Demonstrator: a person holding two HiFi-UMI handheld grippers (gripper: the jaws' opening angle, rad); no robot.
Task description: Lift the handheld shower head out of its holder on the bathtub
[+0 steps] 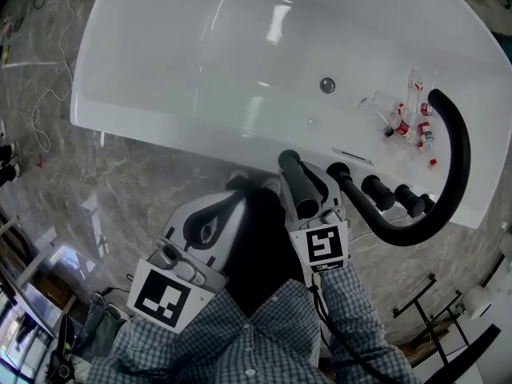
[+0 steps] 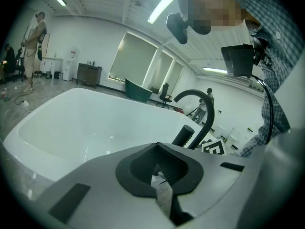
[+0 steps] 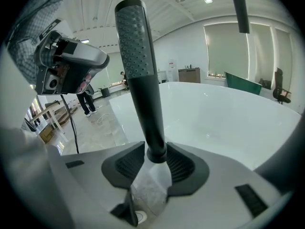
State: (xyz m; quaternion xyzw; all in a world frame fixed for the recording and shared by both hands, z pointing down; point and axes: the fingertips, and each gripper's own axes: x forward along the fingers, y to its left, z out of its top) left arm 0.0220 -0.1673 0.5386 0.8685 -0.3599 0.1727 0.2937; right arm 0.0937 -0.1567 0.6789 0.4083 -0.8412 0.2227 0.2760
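The handheld shower head [image 1: 298, 184] is a dark, dimpled wand standing upright at the near rim of the white bathtub [image 1: 160, 130]. In the right gripper view the shower head [image 3: 138, 56] rises between my right gripper's [image 3: 155, 159] jaws. They stand open around its thin neck, with the pads not pressing on it. From the head view, my right gripper [image 1: 310, 208] sits just behind the wand. My left gripper [image 1: 238, 190] hovers to its left over the rim. Its jaws [image 2: 158, 168] are shut with nothing between them, and the shower head [image 2: 183, 135] shows beyond them.
A black arched spout [image 1: 460, 158] and black knobs [image 1: 376, 190] line the rim right of the shower head. Small bottles [image 1: 408, 122] lie inside the tub near the drain [image 1: 327, 85]. Cables [image 1: 40, 94] trail on the marble floor at left. A black stand [image 1: 424, 298] is at lower right.
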